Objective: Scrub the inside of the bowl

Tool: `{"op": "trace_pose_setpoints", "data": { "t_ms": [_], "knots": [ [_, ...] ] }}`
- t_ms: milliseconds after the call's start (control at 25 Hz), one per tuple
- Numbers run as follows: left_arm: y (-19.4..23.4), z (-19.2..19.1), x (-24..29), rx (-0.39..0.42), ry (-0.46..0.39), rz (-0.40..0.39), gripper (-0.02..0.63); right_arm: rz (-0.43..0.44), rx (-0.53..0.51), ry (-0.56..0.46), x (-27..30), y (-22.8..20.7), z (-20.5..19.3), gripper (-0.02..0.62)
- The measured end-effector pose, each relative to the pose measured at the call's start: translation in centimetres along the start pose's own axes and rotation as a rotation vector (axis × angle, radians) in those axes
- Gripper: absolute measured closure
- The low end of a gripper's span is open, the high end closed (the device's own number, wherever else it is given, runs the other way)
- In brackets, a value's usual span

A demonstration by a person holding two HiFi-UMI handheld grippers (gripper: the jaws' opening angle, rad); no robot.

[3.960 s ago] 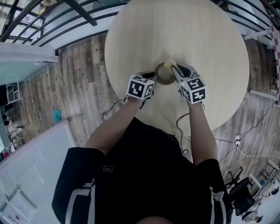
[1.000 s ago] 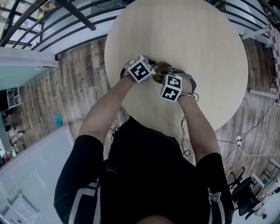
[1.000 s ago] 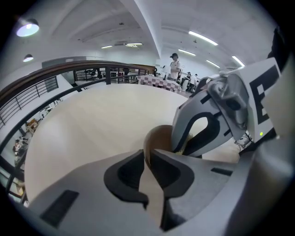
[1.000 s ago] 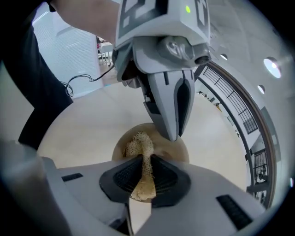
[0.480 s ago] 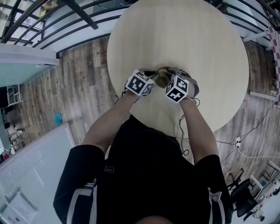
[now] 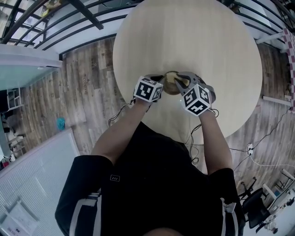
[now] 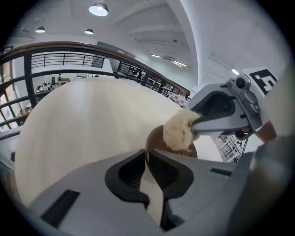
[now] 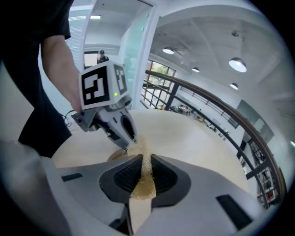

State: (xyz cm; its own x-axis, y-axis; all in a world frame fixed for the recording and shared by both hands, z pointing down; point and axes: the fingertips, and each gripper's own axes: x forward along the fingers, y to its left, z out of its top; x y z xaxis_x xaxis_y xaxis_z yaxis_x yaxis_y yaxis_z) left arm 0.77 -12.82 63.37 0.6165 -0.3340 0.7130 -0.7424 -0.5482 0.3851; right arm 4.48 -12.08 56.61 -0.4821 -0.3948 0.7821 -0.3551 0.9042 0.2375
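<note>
A small round bowl point(image 6: 169, 87), brown and smooth-walled, is seen on a round table point(image 6: 198, 32) of pale, fine-grained wood, set slightly to the near side of the table's middle. Its thin rim is gripped from the left by the left gripper point(image 7: 146, 160); the grey jaws have just been closing and are now pressed on the rim. A tan scrubber point(image 7: 177, 131), coarse, fibrous and frayed at the edges, is pinched flat in the clenched jaws of the right gripper point(image 8: 144, 162). Its free tuft is held at the bowl's opening; contact with the inner wall cannot be confirmed.

Open table top is noted all round the bowl, widest toward the far and right edges. The table is surrounded by a floor point(image 6: 87, 78) of mottled brown planks. A dark metal railing point(image 6: 50, 30) curves past the far left edge. A white vaulted ceiling with round lamps point(image 7: 98, 9) is recorded overhead.
</note>
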Motion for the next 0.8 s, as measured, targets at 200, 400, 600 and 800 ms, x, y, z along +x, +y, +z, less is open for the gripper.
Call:
{"op": "trace_pose_setpoints", "data": {
  "t_ms": [200, 400, 600, 800],
  "knots": [
    [-0.2, 0.2, 0.0, 0.01, -0.008, -0.007, 0.572, 0.208, -0.119, 0.174, 2.8, 4.9, -3.1, 0.532],
    [-1.0, 0.4, -0.1, 0.046, -0.019, 0.015, 0.572, 0.2, -0.146, 0.253, 5.1, 5.7, -5.2, 0.532],
    [-0.7, -0.3, -1.0, -0.004, -0.066, 0.044, 0.567, 0.04, -0.036, 0.208, 6.2, 2.4, -4.9, 0.532],
    [-0.7, -0.7, -1.4, -0.046, -0.096, 0.079, 0.552, -0.033, 0.17, 0.126, 6.2, 0.2, -3.6, 0.532]
  ]
}}
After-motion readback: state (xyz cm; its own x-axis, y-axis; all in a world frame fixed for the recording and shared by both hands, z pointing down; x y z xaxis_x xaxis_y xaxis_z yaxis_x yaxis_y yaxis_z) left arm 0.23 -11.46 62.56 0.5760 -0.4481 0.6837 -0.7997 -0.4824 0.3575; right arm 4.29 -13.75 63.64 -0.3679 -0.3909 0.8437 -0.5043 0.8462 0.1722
